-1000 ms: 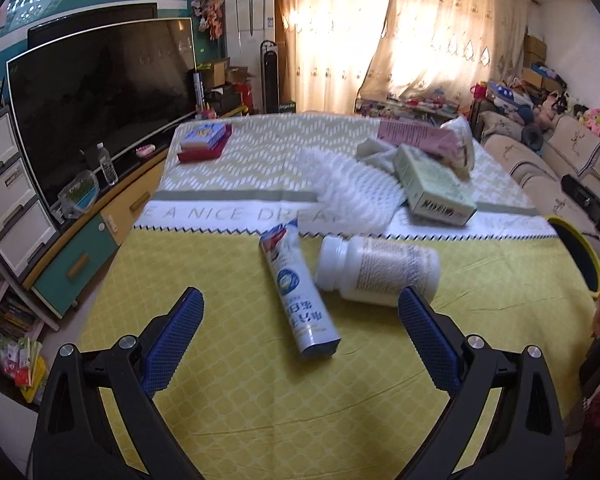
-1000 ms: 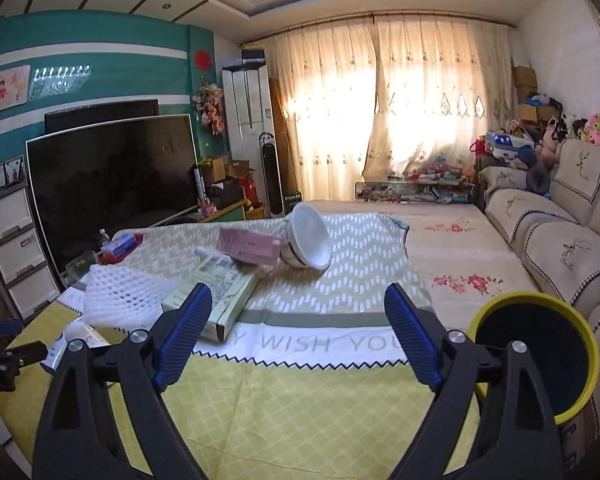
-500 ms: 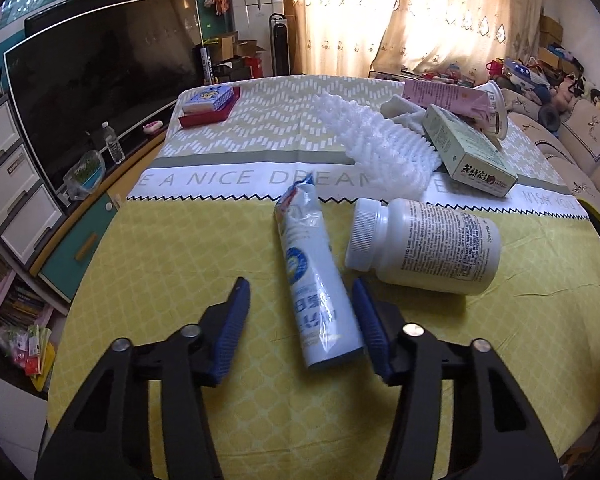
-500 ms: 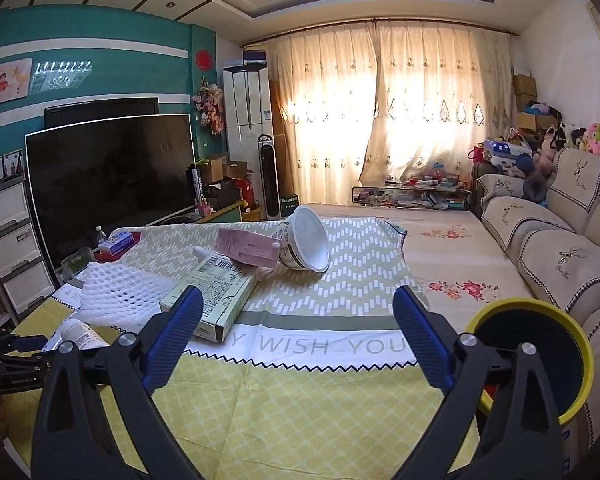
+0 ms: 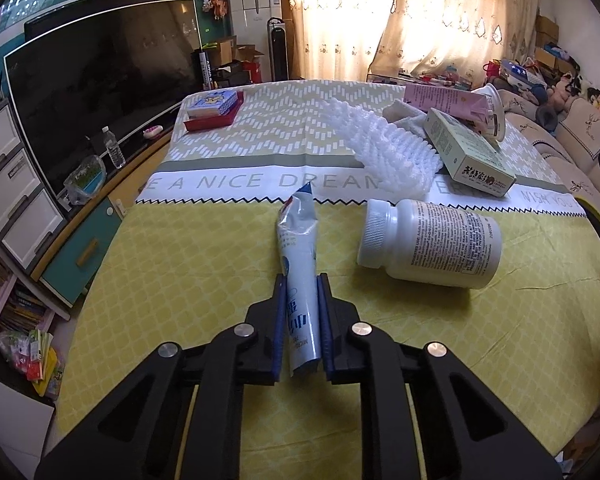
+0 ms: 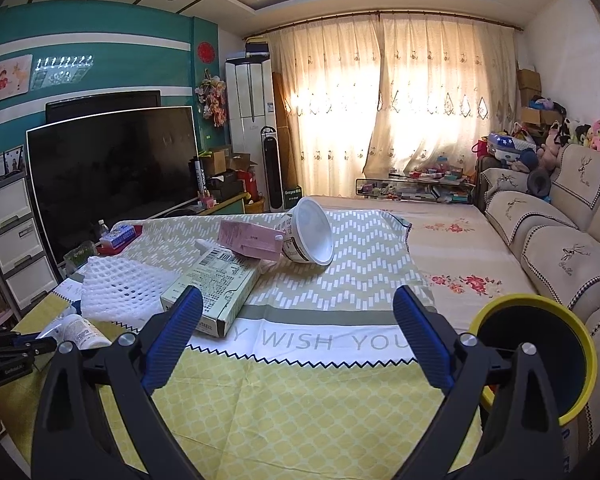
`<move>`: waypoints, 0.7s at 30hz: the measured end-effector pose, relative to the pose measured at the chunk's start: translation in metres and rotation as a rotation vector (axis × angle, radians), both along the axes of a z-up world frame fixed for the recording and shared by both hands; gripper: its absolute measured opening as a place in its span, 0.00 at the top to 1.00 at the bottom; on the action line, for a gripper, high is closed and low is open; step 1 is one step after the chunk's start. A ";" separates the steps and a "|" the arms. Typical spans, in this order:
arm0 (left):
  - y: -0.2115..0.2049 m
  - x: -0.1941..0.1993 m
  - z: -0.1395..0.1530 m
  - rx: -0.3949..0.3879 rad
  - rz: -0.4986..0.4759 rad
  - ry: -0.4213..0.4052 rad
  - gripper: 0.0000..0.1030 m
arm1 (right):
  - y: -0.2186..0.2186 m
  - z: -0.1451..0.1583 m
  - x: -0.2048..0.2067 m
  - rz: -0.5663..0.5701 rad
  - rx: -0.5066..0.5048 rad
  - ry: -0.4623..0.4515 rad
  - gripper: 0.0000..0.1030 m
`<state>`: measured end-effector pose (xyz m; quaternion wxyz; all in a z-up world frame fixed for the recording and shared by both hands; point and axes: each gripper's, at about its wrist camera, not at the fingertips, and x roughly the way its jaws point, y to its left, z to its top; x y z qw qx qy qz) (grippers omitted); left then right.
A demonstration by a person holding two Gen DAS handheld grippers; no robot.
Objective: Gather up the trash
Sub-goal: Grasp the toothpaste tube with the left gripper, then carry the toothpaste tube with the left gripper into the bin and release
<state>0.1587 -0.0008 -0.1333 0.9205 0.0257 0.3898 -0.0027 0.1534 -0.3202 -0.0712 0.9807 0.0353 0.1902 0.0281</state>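
Blue-padded left gripper (image 5: 302, 280) pinches the tube (image 5: 299, 248); right gripper (image 6: 298, 308) gapes wide.

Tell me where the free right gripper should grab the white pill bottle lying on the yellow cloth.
Grip the pill bottle across its labelled body, coming down from above with fingers on its near and far sides. It lies on its side, cap toward the tube that the left gripper holds, so the round body probably gives the steadiest hold.

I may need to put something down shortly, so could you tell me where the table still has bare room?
The yellow cloth under the open right gripper, short of the bin, is bare. So is the stretch left of the tube in the left gripper. It is crowded around the bottle, foam net and green box.
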 end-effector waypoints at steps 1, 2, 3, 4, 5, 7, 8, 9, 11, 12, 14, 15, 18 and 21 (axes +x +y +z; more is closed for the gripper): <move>0.001 -0.003 0.002 -0.001 0.004 -0.010 0.88 | 0.000 0.000 0.001 0.001 0.002 0.003 0.11; 0.003 -0.005 0.004 0.000 0.006 -0.018 0.88 | 0.000 0.000 0.001 0.001 0.003 0.005 0.11; 0.003 -0.008 0.008 0.004 0.007 -0.027 0.88 | 0.000 -0.001 0.001 0.000 0.004 0.007 0.11; 0.003 -0.011 0.012 0.007 0.005 -0.037 0.88 | -0.001 0.000 0.002 -0.003 0.005 0.008 0.11; 0.003 -0.014 0.015 0.009 0.002 -0.046 0.88 | -0.001 -0.001 0.002 -0.011 0.007 0.011 0.11; 0.001 -0.020 0.027 0.008 -0.010 -0.073 0.88 | -0.003 -0.001 0.003 -0.022 0.010 0.012 0.06; 0.000 -0.023 0.034 0.006 -0.015 -0.088 0.88 | -0.003 -0.001 0.002 -0.024 0.012 0.008 0.06; -0.002 -0.026 0.040 0.003 -0.021 -0.102 0.88 | -0.003 0.000 0.001 -0.024 0.014 0.001 0.06; -0.008 -0.031 0.056 -0.008 -0.043 -0.136 0.88 | -0.003 0.000 -0.001 -0.029 0.010 -0.009 0.06; -0.011 -0.032 0.062 -0.015 -0.057 -0.151 0.88 | -0.002 0.000 -0.002 -0.031 0.005 -0.010 0.06; -0.023 -0.033 0.075 -0.030 -0.096 -0.177 0.88 | 0.001 -0.001 0.001 -0.031 -0.010 0.013 0.06; -0.029 -0.032 0.079 -0.038 -0.116 -0.187 0.88 | 0.002 -0.002 0.003 -0.018 -0.008 0.032 0.06; -0.053 -0.025 0.087 -0.063 -0.186 -0.199 0.88 | -0.011 -0.001 -0.005 -0.029 0.059 -0.007 0.06; -0.085 -0.012 0.090 -0.083 -0.271 -0.194 0.88 | -0.027 0.000 -0.010 -0.056 0.057 0.010 0.06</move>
